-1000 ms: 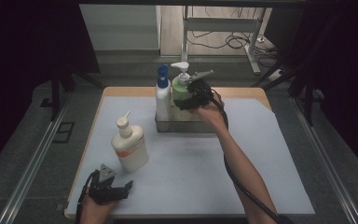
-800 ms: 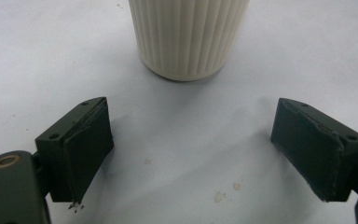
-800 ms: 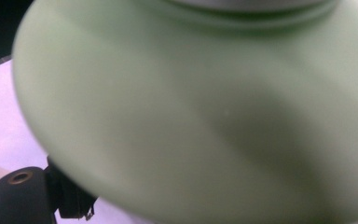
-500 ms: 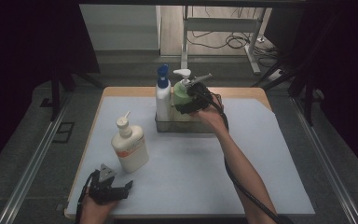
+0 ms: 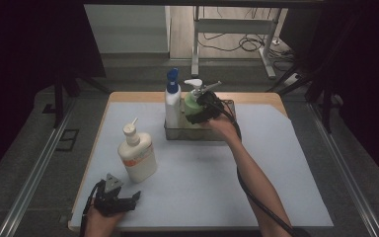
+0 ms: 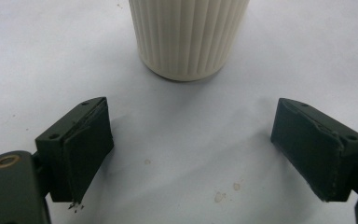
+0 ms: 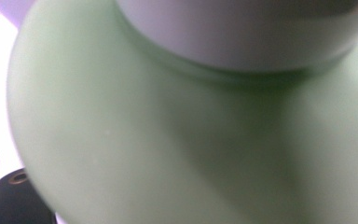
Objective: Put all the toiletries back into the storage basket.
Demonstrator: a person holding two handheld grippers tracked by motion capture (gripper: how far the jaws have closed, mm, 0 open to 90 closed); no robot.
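A pale green pump bottle (image 5: 191,103) with a white pump stands in a metal tray (image 5: 197,134) at the back of the table. My right gripper (image 5: 205,106) is shut on its right side. In the right gripper view the green bottle (image 7: 168,140) and its white collar (image 7: 237,28) are pressed right up to the camera. A cream ribbed bottle (image 5: 137,155) stands on the white mat at the left. My left gripper (image 5: 127,200) rests near the front edge, open, with the cream bottle (image 6: 189,37) just beyond its fingertips (image 6: 81,149) and nothing between them.
A tall white bottle with a blue cap (image 5: 172,101) stands in the tray, touching or nearly touching the green one on its left. The white mat (image 5: 276,173) covers the wooden table. Dark floor and rails surround it.
The right gripper has come down a little with the green bottle, lowering it in the tray. The left gripper and cream bottle have not moved.
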